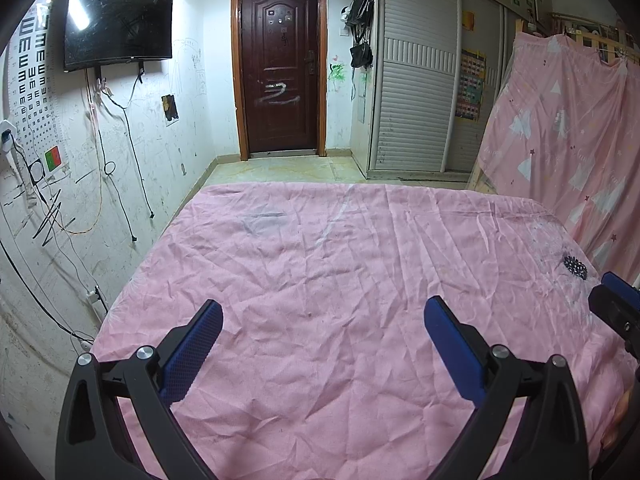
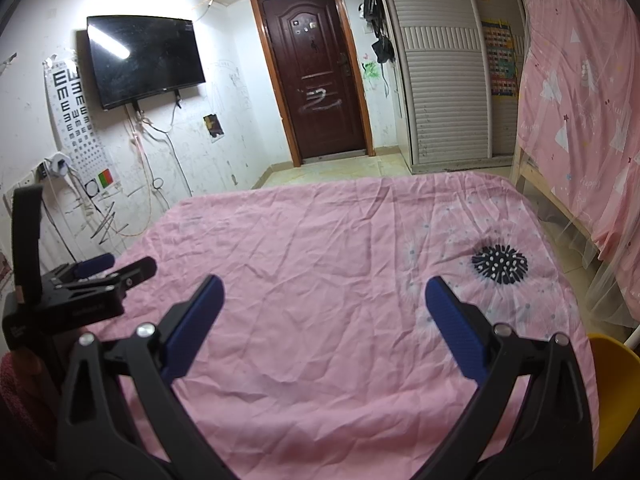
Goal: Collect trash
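Note:
No piece of trash shows in either view. A wrinkled pink sheet [image 1: 320, 280] covers the surface in front of me, also seen in the right wrist view [image 2: 320, 248]. My left gripper [image 1: 323, 308] hovers over its near part, open, with nothing between its blue pads [image 1: 192, 356]. My right gripper [image 2: 325, 286] is also open and holds nothing, with blue pads [image 2: 456, 328] spread wide. Each gripper shows in the other's view: the right one [image 1: 616, 304] at the far right edge, the left one [image 2: 80, 288] at the left. A black printed flower [image 2: 500, 264] marks the sheet on the right.
A dark wooden door [image 1: 280, 68] stands straight ahead past a strip of tiled floor [image 1: 276, 172]. A wall TV [image 1: 118, 16] and loose cables hang on the left. White sliding wardrobe doors [image 1: 416, 76] and a pink curtain [image 1: 568, 128] are on the right. A yellow chair [image 2: 612, 392] sits at the right.

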{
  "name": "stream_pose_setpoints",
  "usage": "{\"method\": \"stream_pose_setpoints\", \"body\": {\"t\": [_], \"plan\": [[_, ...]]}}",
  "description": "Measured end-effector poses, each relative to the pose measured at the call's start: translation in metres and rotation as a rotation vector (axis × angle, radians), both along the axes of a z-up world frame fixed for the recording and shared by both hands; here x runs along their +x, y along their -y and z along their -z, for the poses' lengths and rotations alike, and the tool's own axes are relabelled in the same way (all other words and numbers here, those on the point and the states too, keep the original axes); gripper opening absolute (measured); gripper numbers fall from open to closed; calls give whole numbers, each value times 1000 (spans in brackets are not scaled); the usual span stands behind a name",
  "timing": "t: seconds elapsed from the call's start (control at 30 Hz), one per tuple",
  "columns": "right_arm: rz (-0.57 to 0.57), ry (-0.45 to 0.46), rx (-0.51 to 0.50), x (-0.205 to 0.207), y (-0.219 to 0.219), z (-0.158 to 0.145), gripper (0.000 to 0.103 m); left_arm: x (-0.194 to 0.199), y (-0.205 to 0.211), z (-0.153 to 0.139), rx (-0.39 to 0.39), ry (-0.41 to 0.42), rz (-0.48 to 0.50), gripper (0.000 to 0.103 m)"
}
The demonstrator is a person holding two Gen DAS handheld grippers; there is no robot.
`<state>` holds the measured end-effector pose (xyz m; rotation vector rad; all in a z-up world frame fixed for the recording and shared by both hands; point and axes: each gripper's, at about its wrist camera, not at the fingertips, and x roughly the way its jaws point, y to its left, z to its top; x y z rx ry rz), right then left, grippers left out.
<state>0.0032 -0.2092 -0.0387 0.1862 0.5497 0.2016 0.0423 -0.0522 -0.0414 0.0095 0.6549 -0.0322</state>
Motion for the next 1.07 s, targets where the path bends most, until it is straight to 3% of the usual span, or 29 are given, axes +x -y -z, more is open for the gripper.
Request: {"method": "stream_pose_setpoints", "body": {"t": [1.07], "plan": [[5, -4, -3, -3, 1, 1, 97, 0, 1, 2, 5, -9, 0, 93]]}}
